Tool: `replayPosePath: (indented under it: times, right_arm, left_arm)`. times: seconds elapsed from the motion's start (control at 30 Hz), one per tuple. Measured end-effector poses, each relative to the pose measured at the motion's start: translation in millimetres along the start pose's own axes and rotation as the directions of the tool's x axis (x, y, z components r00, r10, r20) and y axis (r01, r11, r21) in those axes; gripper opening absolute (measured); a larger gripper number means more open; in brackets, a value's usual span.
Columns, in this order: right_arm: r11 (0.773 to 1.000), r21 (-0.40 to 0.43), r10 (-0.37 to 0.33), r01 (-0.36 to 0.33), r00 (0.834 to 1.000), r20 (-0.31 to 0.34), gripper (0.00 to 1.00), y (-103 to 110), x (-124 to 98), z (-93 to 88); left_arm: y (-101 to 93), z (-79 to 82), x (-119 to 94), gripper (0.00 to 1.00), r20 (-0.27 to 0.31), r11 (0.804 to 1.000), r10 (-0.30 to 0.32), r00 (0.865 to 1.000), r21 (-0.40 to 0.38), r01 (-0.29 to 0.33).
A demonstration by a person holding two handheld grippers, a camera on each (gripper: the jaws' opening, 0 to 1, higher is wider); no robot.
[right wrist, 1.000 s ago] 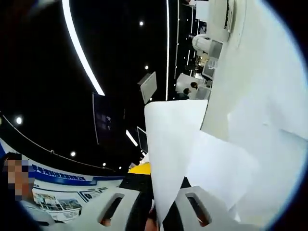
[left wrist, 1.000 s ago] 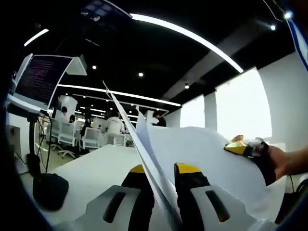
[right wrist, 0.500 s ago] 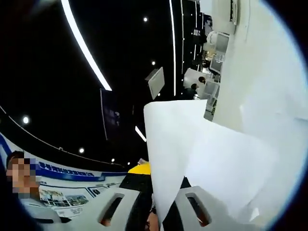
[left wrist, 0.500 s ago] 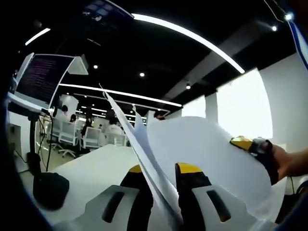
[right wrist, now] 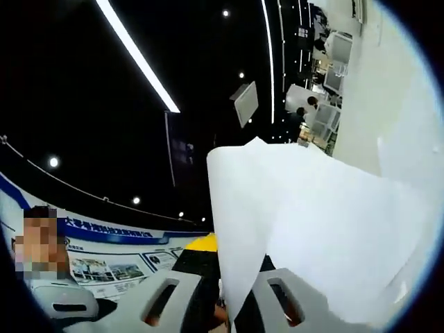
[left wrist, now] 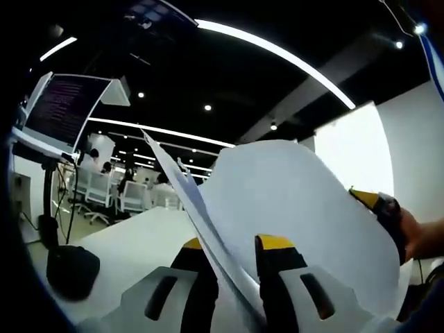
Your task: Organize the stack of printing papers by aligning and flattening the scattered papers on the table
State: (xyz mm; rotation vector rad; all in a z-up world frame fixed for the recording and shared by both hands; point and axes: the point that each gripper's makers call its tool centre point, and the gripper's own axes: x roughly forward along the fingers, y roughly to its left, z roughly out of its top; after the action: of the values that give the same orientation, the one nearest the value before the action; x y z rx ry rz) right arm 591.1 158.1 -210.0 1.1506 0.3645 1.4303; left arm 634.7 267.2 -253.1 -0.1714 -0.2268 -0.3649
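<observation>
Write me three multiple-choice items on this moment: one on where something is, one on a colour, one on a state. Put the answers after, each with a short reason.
1. Where is the black object beside the monitor stand?
A. on the white table, low in the left gripper view
B. hanging from the ceiling
C. on top of the papers

2. What colour are the tips of the left gripper?
A. red
B. yellow
C. green

3. What state are the papers in?
A. lying flat on the table
B. rolled into a tube
C. held raised by both grippers

Answers:
A: the black object sits on the table.
B: the left gripper has yellow tips.
C: the papers are clamped in it and in the right gripper.
</observation>
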Motion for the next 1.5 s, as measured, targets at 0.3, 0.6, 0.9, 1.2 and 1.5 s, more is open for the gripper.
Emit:
replayPosePath:
  times: [0.3, 0.6, 0.9, 1.2, 1.5]
  right_arm:
    - [0.996, 0.005, 0.085, -0.085, 0.995, -0.057, 0.0, 30, 10, -13.4]
    - [0.995, -0.079, -0.053, 0.056, 0.998, 0.041, 0.0, -4, -3, 8.5]
    - [0.996, -0.072, 0.052, -0.048, 0.997, 0.055, 0.0, 10, 1, 5.6]
    - [0.994, -0.087, 0.065, -0.063, 0.998, 0.025, 0.0, 17, 3, -2.4]
    - [0.993, -0.109, 0.041, -0.042, 0.999, -0.005, 0.0, 15, 4, -15.9]
  left_arm:
    - [0.4, 0.1, 0, 0.24, 0.002, 1.0, 0.002, 1.0, -0.002, -0.002]
    - [1.7, 1.6, -1, 0.25, 0.011, 1.0, 0.001, 1.0, -0.014, -0.001]
    - [3.0, 7.9, -4, 0.25, 0.044, 0.999, 0.008, 0.999, -0.048, -0.006]
    - [0.8, 6.6, -4, 0.14, 0.035, 1.0, -0.002, 0.999, -0.029, 0.003]
    - [0.7, 9.0, -5, 0.1, 0.048, 0.999, -0.007, 0.999, -0.035, 0.008]
